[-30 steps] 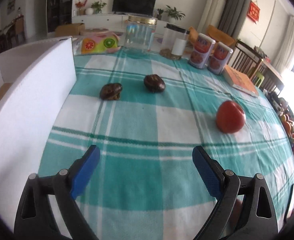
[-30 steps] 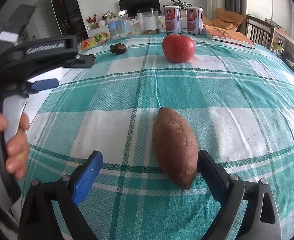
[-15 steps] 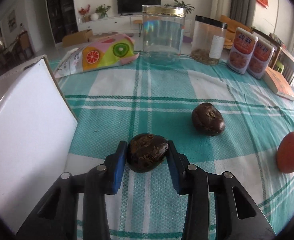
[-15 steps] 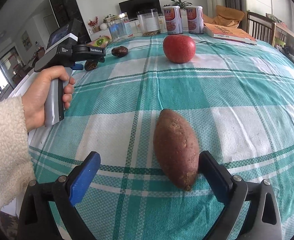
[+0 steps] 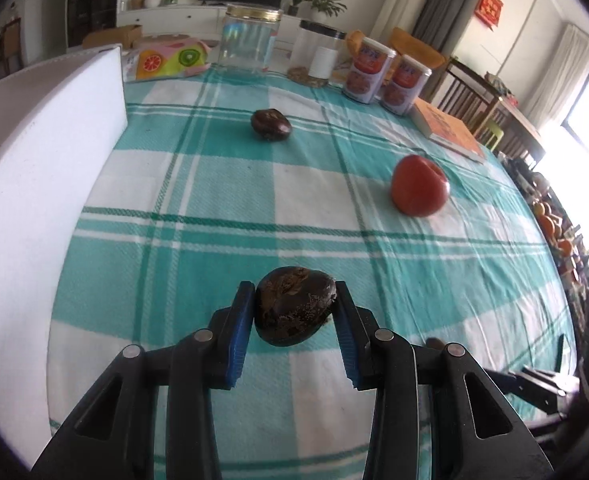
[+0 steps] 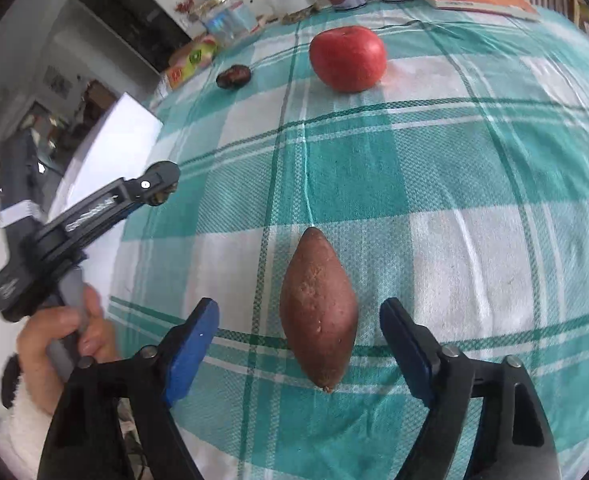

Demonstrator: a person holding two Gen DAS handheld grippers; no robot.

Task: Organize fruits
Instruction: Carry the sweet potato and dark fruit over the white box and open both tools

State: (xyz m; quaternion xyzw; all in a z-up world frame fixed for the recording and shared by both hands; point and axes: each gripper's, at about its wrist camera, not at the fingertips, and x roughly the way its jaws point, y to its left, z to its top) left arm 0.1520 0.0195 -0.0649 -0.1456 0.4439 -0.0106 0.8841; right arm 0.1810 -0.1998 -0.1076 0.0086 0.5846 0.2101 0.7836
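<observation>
The left claw (image 5: 294,312) grips a dark fruit (image 5: 292,305) lifted off the desk (image 5: 222,196), likely bound for the white box (image 5: 34,184), while the right claw (image 6: 300,344) gapes around the sweet potato (image 6: 318,308).

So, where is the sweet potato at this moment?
In the right wrist view, the sweet potato lies on the checked tablecloth between the open right gripper fingers, untouched, with the red apple beyond it.

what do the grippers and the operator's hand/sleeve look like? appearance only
Both the left gripper and right gripper have black plastic triangulated linkages, silver rivets and blue ribbed finger pads. The left one has a grey pistol handle. Bare left hand, fluffy cream sleeve.
</observation>
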